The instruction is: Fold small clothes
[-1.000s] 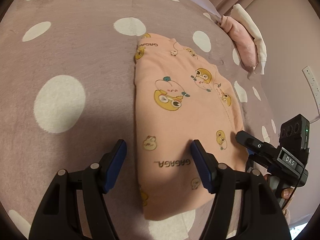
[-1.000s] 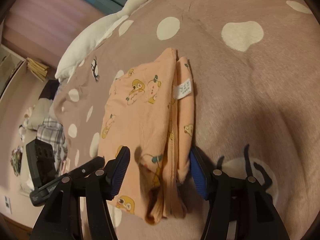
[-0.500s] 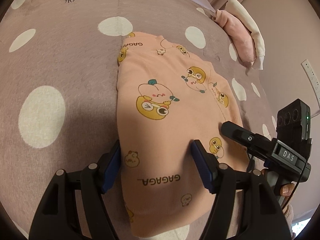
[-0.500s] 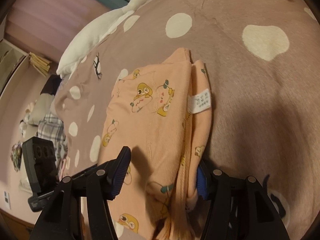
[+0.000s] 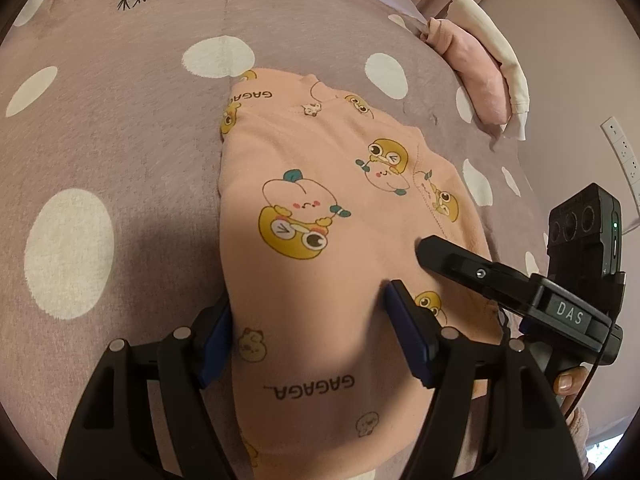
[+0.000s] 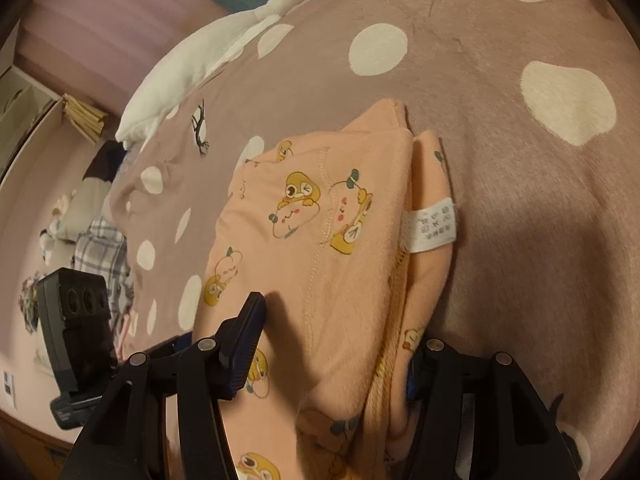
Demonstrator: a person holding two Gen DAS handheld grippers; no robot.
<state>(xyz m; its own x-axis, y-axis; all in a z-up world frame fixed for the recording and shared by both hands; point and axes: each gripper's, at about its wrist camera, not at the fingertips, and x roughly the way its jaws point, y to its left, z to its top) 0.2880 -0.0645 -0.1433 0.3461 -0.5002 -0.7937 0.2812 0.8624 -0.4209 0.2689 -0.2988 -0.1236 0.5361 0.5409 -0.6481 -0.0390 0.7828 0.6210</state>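
A folded peach garment [image 5: 320, 216] with cartoon prints lies on the spotted mauve bedspread [image 5: 120, 128]. My left gripper [image 5: 308, 336] is open and straddles the garment's near left edge: one finger sits under or beside the edge, the other on top of the cloth. My right gripper [image 6: 332, 356] is open and straddles the garment's [image 6: 316, 248] layered side edge, near its white label [image 6: 434, 224]. The right gripper's finger [image 5: 448, 260] also shows in the left wrist view, resting on the cloth.
Folded pink and cream clothes [image 5: 484, 68] lie at the bed's far right edge. A white goose plush [image 6: 224, 44] lies at the head of the bed. A wall socket [image 5: 622, 148] is on the right.
Both grippers have moved forward onto the garment, so its edges now sit between their fingers. The jaws have stayed open.
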